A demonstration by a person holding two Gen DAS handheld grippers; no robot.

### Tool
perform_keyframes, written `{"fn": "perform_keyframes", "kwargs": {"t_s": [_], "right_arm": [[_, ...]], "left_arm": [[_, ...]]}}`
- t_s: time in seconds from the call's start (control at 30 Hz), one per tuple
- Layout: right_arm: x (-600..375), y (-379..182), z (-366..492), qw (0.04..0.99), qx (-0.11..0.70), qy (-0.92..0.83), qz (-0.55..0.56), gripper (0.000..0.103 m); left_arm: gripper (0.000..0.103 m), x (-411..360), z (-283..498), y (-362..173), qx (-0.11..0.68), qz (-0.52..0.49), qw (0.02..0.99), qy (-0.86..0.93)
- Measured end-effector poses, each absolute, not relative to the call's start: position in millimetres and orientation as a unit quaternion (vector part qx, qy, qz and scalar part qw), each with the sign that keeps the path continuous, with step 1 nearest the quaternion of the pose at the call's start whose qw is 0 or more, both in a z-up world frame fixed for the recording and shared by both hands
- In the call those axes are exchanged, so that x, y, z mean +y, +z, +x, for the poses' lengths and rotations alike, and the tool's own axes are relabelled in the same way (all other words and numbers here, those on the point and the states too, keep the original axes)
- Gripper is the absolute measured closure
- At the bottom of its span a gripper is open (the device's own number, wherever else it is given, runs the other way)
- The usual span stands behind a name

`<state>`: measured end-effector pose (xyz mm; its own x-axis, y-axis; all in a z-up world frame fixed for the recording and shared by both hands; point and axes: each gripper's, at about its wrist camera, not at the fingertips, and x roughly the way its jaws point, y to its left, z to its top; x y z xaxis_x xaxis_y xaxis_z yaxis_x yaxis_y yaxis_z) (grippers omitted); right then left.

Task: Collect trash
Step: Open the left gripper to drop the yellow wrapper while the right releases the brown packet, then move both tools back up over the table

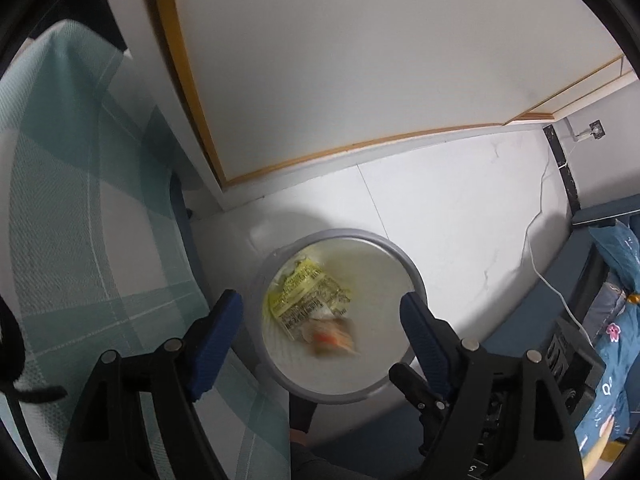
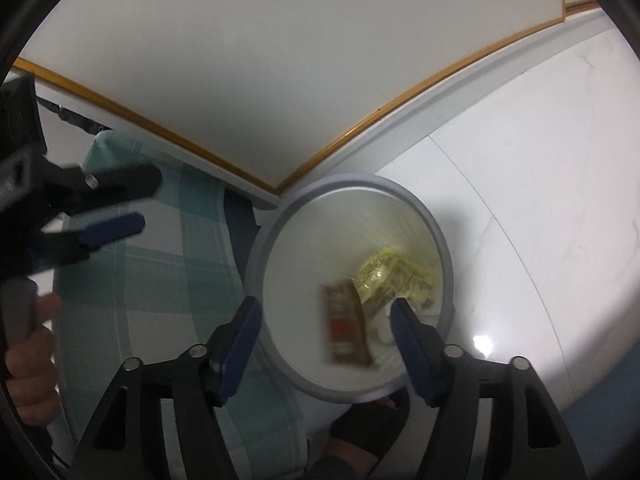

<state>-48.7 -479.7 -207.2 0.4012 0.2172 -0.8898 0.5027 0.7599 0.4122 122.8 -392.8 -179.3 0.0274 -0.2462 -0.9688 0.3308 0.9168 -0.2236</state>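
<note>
right now both of your grippers hang over the round bin, which stands on the white floor just beside the bed with the green checked cover and near the corner of a white cabinet with a wood-coloured edge. your left gripper points steeply down with its jaws wide apart and nothing between the blue pads; below them, inside the bin, lies a crumpled yellow wrapper, and a blurred orange-and-white scrap shows just beside it, lower in the picture. your right gripper also has its jaws apart, with no pad pressing on anything; a brown packet shows blurred between them over the bin's mouth, touching neither pad, with the yellow wrapper next to it deeper in the bin. in the right wrist view your left gripper shows at the left edge over the bed cover, and your left hand grips its handle. a white cable runs across the floor on the far side of the bin, well apart from it.
</note>
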Motion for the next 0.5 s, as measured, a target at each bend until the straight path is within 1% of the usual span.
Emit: {"fn": "perform_keyframes", "kwargs": {"t_s": [0.03,0.07,0.1,0.33,0.5], "right_arm": [[-479,-208,-49,0.768,0.54,-0.091,0.333,0.03],[-479,-208,-49,0.767,0.541,-0.091,0.333,0.026],[-480,-209,-51,0.767,0.542,-0.092,0.331,0.025],[-495,-196,-77,0.764,0.532,-0.141,0.337,0.025],[-510,-182,-100,0.763,0.519,-0.172,0.344,0.022]], "left_arm": [[0.025,-393,121,-178,0.667,0.033,0.716,-0.203],[0.025,-394,121,-178,0.664,0.034,0.717,-0.209],[0.025,-395,120,-178,0.661,0.035,0.719,-0.211],[0.025,-394,109,-171,0.646,0.054,0.73,-0.217],[0.025,-394,100,-165,0.638,0.07,0.735,-0.219]]}}
